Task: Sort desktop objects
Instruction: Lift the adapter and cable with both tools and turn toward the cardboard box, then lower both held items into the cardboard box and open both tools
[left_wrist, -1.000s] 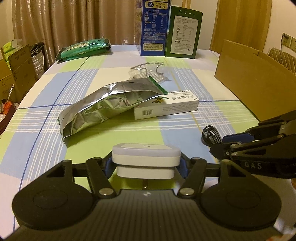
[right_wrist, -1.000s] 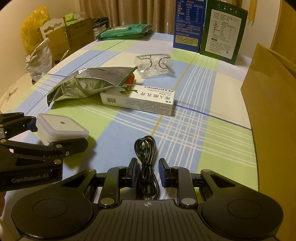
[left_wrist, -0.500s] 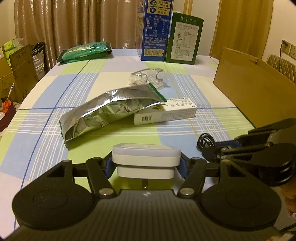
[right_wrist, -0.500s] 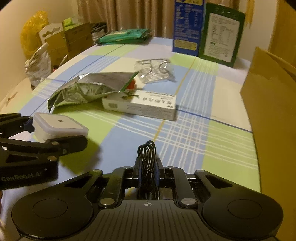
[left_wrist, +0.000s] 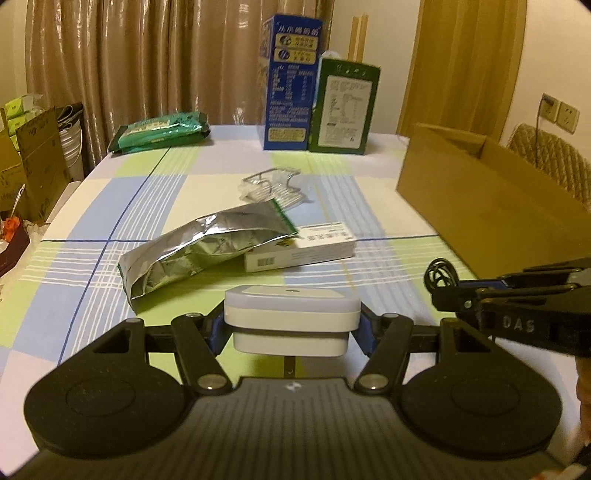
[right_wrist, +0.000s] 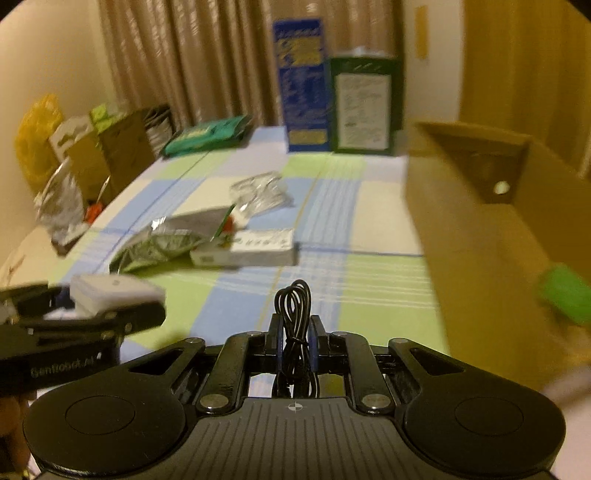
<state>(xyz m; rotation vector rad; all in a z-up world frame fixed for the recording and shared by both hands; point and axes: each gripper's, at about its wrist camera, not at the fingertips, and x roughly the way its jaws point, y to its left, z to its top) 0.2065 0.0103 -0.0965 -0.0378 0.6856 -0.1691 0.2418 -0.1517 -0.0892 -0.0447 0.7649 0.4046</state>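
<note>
Black cable (right_wrist: 294, 325) limp, light; we pinch its bundled middle, right tongs (right_wrist: 295, 345) clamped on it at bottom centre | white box (left_wrist: 291, 317) rigid, smooth, may slip; left tongs (left_wrist: 291, 326) grip its flat sides, lower centre, above surface (left_wrist: 184, 192) | carton (right_wrist: 498, 236) at right, likely drop spot

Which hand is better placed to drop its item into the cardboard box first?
Right. The right gripper, shut on the cable, is next to the open box, whose inside already shows in its view. The left gripper, holding the white device, is further from the box.
</note>
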